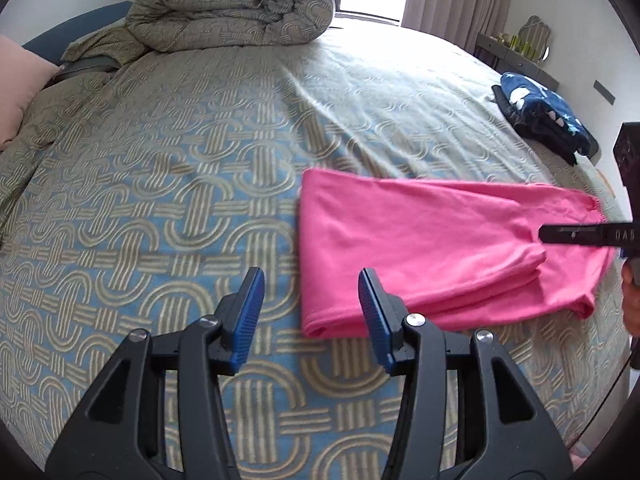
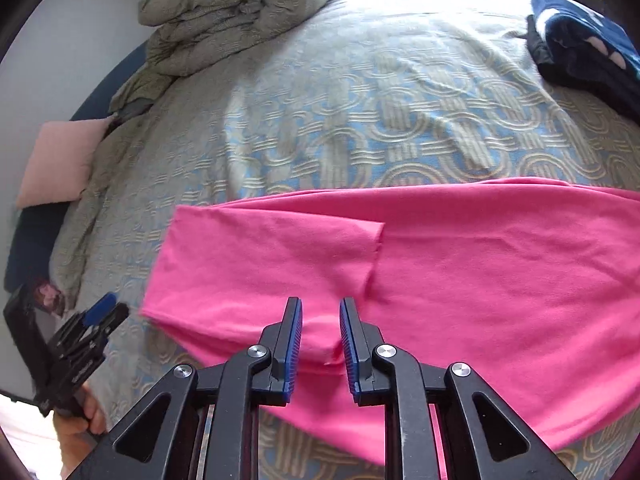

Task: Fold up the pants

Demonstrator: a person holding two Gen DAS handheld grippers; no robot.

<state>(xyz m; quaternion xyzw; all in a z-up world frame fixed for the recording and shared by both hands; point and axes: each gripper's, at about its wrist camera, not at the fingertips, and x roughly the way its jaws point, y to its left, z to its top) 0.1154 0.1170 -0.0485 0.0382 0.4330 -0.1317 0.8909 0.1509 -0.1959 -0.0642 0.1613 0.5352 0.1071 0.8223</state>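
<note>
Here, soft pink pants [image 2: 440,248] folded flat on woven bedspread [image 1: 160,160], left gripper [image 1: 311,280] and right gripper [image 2: 320,308] both parted, empty

Both cams sit behind their own jaws, tilted steeply down at the bed [image 1: 168,168]. Left wrist view looks from the pants' [image 1: 420,248] folded end, a bit further back. Right wrist view hangs close over the pants [image 2: 460,264]. Shared: pants, rolled duvet [image 1: 236,4], navy clothes [image 2: 580,52].
</note>
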